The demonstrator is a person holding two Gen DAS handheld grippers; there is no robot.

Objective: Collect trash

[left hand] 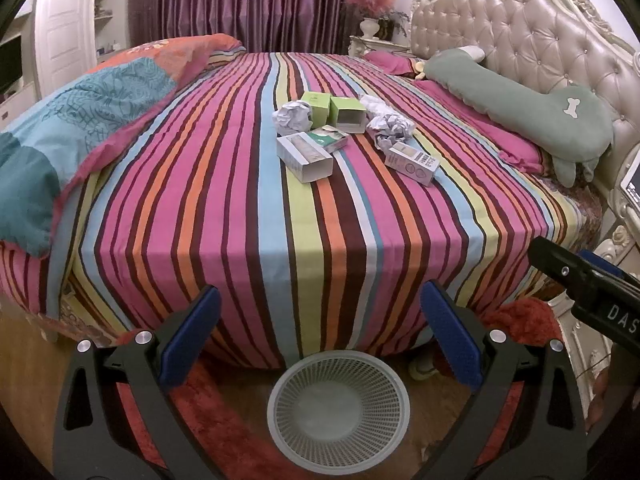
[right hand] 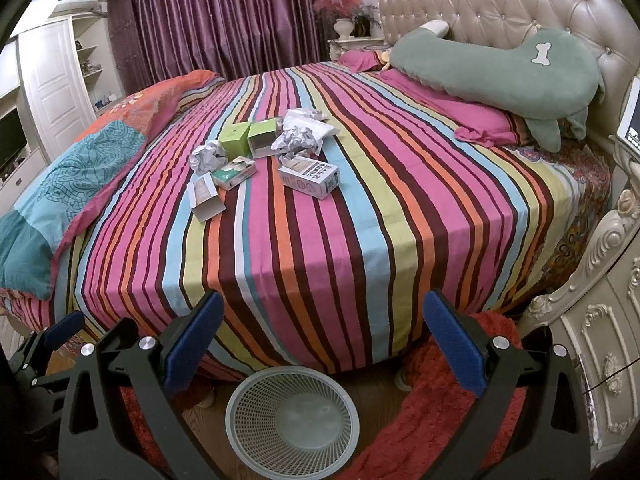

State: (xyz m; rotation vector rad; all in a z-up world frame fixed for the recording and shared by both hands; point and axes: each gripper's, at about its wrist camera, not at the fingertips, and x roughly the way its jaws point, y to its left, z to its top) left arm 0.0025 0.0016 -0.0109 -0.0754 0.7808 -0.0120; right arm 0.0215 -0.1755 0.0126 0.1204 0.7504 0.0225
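Observation:
Trash lies in a loose pile in the middle of the striped bed [left hand: 304,220] [right hand: 360,220]: crumpled paper balls [left hand: 291,117] [right hand: 208,156], two green boxes [left hand: 347,114] [right hand: 262,138], a green-and-white carton [left hand: 328,139] [right hand: 234,174], a white open box [left hand: 306,158] [right hand: 206,196] and a white printed box [left hand: 412,162] [right hand: 310,178]. A white mesh waste basket [left hand: 338,404] [right hand: 292,420] stands empty on the floor at the bed's foot. My left gripper [left hand: 320,332] is open and empty above the basket. My right gripper [right hand: 320,336] is open and empty too, also above the basket.
A folded patterned quilt [left hand: 92,112] [right hand: 80,168] lies on the bed's left side. A green dog-shaped pillow [left hand: 520,108] [right hand: 500,76] rests against the tufted headboard. A red shaggy rug [left hand: 520,320] [right hand: 440,400] covers the floor. An ornate nightstand [right hand: 600,340] stands at right.

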